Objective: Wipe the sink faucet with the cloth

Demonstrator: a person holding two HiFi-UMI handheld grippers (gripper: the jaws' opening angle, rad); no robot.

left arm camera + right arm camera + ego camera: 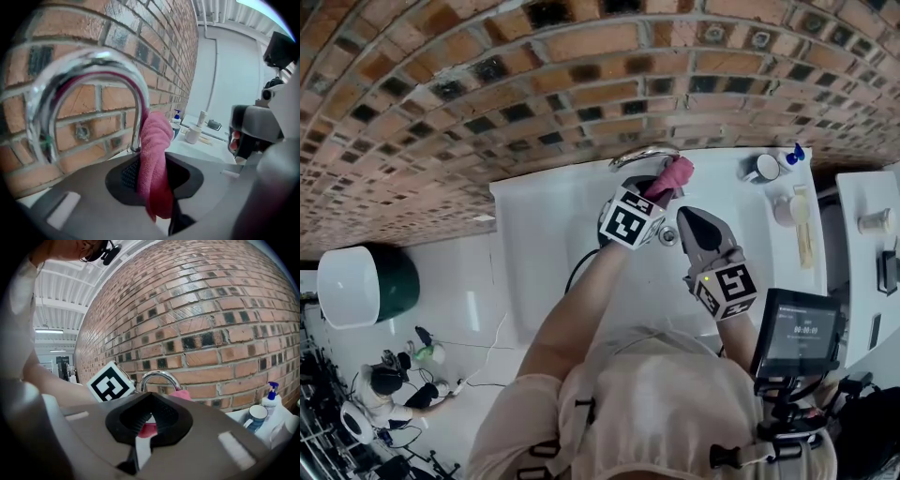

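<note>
A chrome arched faucet (642,157) rises at the back of the white sink (546,246), against the brick wall. My left gripper (662,193) is shut on a pink cloth (672,175), which rests against the right side of the spout. In the left gripper view the cloth (157,154) hangs between the pads of the left gripper (151,164), touching the faucet (89,70) where its arch comes down. My right gripper (686,217) hovers over the basin just right of the left one, shut with nothing in it. Its view shows the right gripper (150,397) facing the faucet (159,377) and cloth (180,394).
On the sink's right ledge stand a blue-topped pump bottle (794,155), a mug (762,168), a pale cup (785,208) and a long wooden-handled item (803,239). A small screen (797,333) hangs at my right. A green and white bin (366,281) sits on the floor to the left.
</note>
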